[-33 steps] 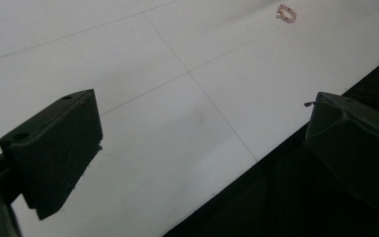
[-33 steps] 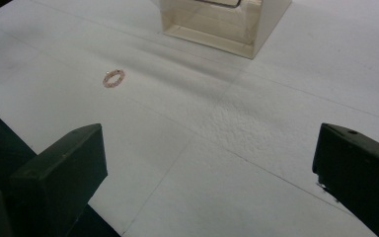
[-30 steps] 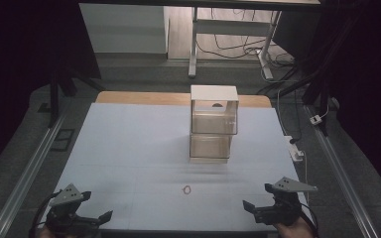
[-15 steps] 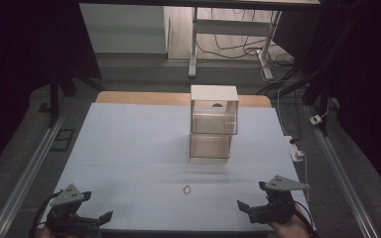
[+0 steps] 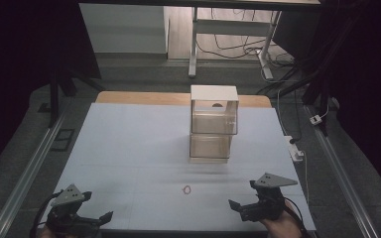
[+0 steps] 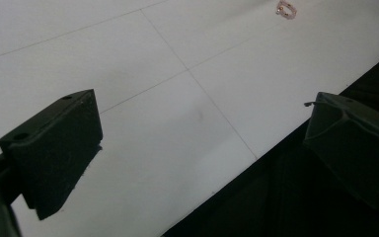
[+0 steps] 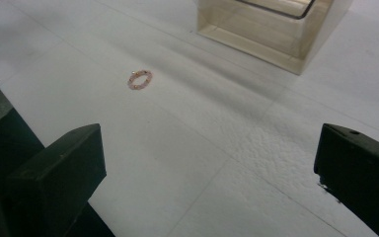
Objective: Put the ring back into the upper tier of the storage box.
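Surface: white table point(image 5: 144, 148), faint seam lines.
Landmark: clear stacked box point(image 5: 213, 124), mid-table.
Bracelet point(image 5: 186, 189): near side of box, flat.
Left gripper point(image 5: 92, 218): jaws apart, empty.
Right gripper point(image 5: 239, 207): jaws apart, empty.
Room: dim; desk legs, cables point(image 5: 228, 47) beyond box.

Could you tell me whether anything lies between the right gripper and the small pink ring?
Nothing visible does. Bare white tabletop separates the open right gripper from the pink ring; the clear stacked box stands farther back.

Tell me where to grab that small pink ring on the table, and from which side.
Pinch across the band of the ring from straight above, one jaw outside each side. It lies flat on the white table with nothing touching it. The right hand-held gripper is nearer, jaws open.
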Available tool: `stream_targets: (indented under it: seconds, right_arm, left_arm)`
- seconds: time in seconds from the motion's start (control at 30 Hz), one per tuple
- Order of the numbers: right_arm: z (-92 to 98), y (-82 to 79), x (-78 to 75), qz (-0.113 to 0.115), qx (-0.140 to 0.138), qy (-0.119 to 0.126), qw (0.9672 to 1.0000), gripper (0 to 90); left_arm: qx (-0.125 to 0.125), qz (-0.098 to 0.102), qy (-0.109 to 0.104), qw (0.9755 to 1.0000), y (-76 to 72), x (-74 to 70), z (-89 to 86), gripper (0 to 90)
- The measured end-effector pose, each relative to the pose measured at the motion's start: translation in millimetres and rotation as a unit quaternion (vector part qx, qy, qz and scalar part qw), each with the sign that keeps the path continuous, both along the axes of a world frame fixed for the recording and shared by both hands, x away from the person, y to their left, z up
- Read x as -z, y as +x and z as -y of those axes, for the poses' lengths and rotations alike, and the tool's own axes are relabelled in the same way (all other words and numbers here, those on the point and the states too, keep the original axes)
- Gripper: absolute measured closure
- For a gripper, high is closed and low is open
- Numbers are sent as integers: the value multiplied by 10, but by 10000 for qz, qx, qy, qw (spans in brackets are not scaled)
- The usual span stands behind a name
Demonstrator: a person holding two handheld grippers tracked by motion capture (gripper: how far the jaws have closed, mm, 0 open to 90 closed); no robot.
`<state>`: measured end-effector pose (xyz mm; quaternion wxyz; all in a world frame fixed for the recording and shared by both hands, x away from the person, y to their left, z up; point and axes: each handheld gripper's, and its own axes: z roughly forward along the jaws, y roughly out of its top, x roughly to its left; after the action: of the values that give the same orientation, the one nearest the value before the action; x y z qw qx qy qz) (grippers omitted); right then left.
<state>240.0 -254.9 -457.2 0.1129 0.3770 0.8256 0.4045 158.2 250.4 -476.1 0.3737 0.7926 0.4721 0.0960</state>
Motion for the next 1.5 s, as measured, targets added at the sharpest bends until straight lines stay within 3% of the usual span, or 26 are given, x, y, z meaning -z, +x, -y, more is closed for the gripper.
stream_targets:
  seconds: [0.27,0.43,0.73,0.93,1.1,1.5]
  right_arm:
    - [-82,39,-6,-59,-76,182,9998,0]
    - [-198,88,37,-77,-322,20,9994,0]
    - [-346,177,67,-151,-566,31,9983,0]
    - [-490,251,102,-184,-670,-266,9972,0]
    - [-586,267,112,-174,-737,-351,9965,0]
    - [-836,379,252,-389,-971,-573,9929,0]
  left_arm:
    - [-1,-4,11,10000,2,1,4,11]
    - [-10,-9,3,10000,6,2,4,10]
    - [-10,-11,3,10000,8,2,3,9]
    - [-8,-3,-16,10000,7,2,2,8]
    - [-7,0,-18,10000,6,1,0,7]
    - [10,10,-22,10000,4,0,-3,8]
